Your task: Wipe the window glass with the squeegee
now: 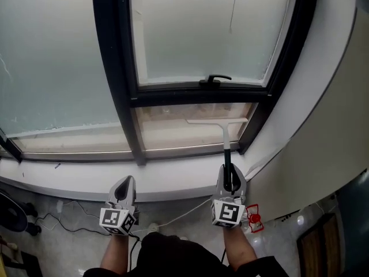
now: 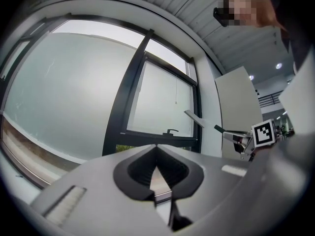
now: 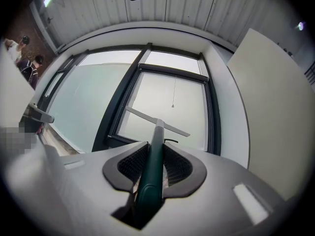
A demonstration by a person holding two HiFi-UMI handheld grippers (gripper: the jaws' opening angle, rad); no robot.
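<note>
- The right gripper [image 1: 229,176] pinches the dark handle of the single squeegee [image 1: 224,136].
- Its blade spans the lower right pane [image 1: 167,130], just under the crossbar [image 1: 196,94]. The right end is near the frame and open glass lies to the left.
- The left gripper [image 1: 123,184] has its jaws pressed together, holding nothing.
- Count: two grippers, three panes.

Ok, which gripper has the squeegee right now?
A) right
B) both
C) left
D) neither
A: the right gripper is shut on the squeegee's green handle, while the left gripper is shut with nothing between its jaws.
</note>
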